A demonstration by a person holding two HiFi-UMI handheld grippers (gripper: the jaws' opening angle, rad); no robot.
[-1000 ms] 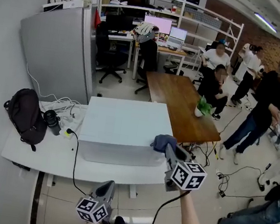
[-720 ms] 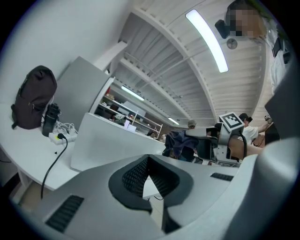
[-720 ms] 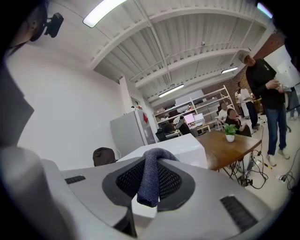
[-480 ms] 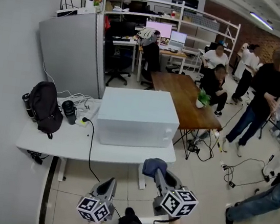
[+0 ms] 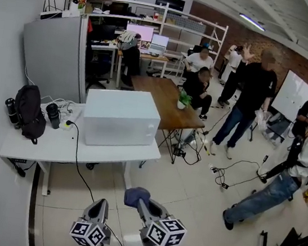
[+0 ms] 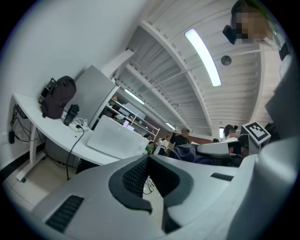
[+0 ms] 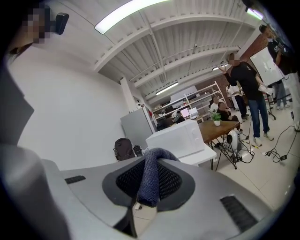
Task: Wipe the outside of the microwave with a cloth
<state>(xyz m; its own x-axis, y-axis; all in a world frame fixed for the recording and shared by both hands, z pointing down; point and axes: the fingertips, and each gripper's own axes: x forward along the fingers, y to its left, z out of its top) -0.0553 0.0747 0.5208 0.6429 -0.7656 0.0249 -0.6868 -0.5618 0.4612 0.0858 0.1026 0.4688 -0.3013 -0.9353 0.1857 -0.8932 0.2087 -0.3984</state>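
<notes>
On the white table (image 5: 54, 148) by the wall, the white microwave (image 5: 119, 117) is seen standing well apart from both grippers, the right gripper (image 5: 140, 203) being clamped on a dark blue cloth (image 5: 135, 194) and the left gripper (image 5: 100, 207) closed on nothing.

A black backpack (image 5: 29, 112) stands on the left end of the white table (image 5: 54, 146), a dark flask (image 5: 53, 115) just beside it. Behind the table: a grey cabinet (image 5: 55, 54). Right of it: a wooden desk (image 5: 160, 96) bearing a potted plant (image 5: 184, 100).
</notes>
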